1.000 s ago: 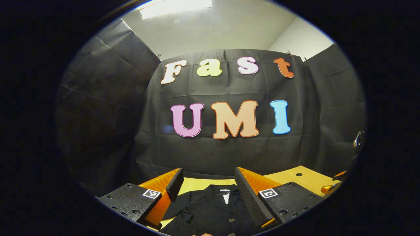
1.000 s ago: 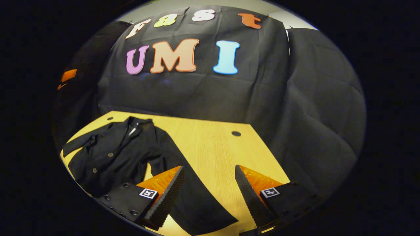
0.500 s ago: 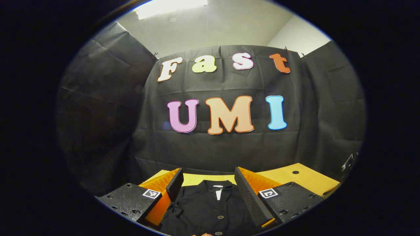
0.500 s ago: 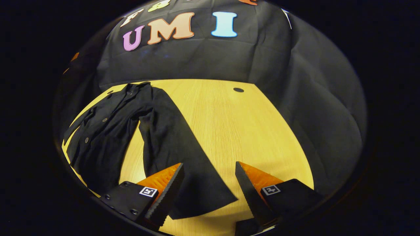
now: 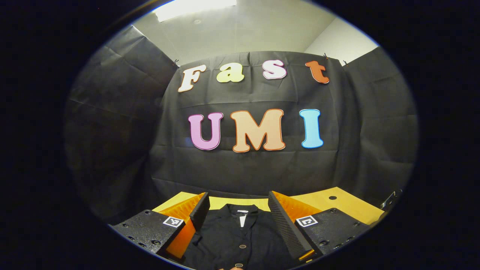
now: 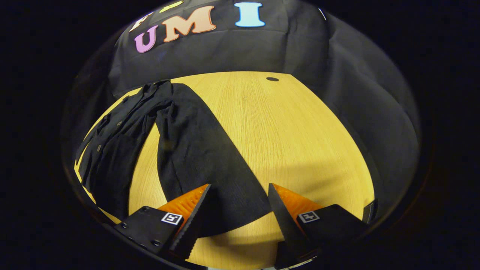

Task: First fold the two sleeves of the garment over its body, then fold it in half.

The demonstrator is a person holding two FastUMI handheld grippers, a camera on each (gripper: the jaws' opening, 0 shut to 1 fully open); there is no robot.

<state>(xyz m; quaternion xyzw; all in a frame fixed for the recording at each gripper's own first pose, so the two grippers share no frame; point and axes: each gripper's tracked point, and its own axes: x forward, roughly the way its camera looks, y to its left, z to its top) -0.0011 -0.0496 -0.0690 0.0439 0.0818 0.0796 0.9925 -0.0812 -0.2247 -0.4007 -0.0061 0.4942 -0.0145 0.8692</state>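
A black buttoned garment (image 6: pixel 112 146) lies flat on the yellow wooden table (image 6: pixel 285 131). Its long right sleeve (image 6: pixel 210 165) stretches out diagonally toward the near side. In the right gripper view my right gripper (image 6: pixel 238 210) hangs open just above the sleeve's cuff end, with the cuff edge between its fingers. In the left gripper view my left gripper (image 5: pixel 236 213) is open over the garment's collar (image 5: pixel 242 212) and button row, held above the cloth.
A small round hole (image 6: pixel 272 79) sits in the table near its far edge. Black cloth walls close the booth on the far and both side ends. The table's right half is bare wood.
My right gripper has tilted down and moved closer to the sleeve's cuff, which now sits between its fingers. The left gripper has drifted only slightly over the collar.
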